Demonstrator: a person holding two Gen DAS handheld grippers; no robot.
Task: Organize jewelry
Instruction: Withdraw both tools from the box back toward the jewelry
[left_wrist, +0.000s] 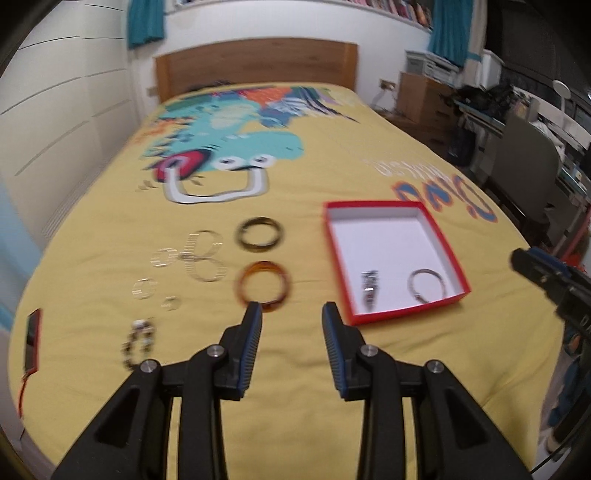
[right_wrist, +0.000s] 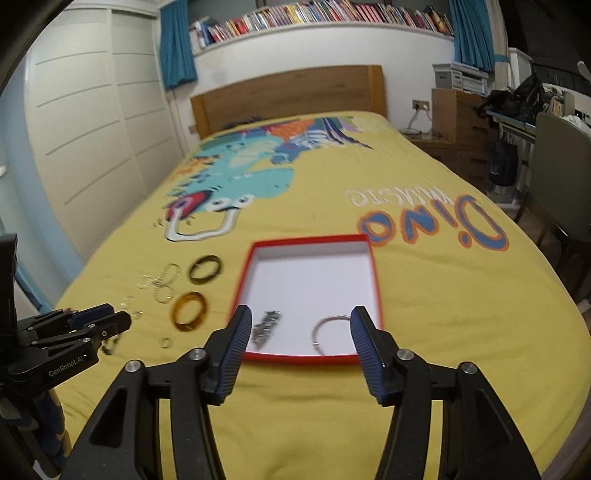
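Hovering over the yellow bedspread (left_wrist: 295, 369), both tongs hold nothing: left gripper (left_wrist: 291, 314) partly open, right gripper (right_wrist: 301, 319) wider. Red-rimmed box (right_wrist: 373, 273) sits mid-bed w/ silver bangle (right_wrist: 328, 332) & watch (right_wrist: 266, 328) near its front wall. Amber bangle (left_wrist: 264, 286), dark bangle (left_wrist: 259, 235) & clear rings (left_wrist: 166, 256) lie left of box, apart. Bare cover between box & near bed edge.

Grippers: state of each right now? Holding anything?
Left gripper: open, holding nothing, above the yellow bedspread.
Right gripper: open, holding nothing, in front of the red box.
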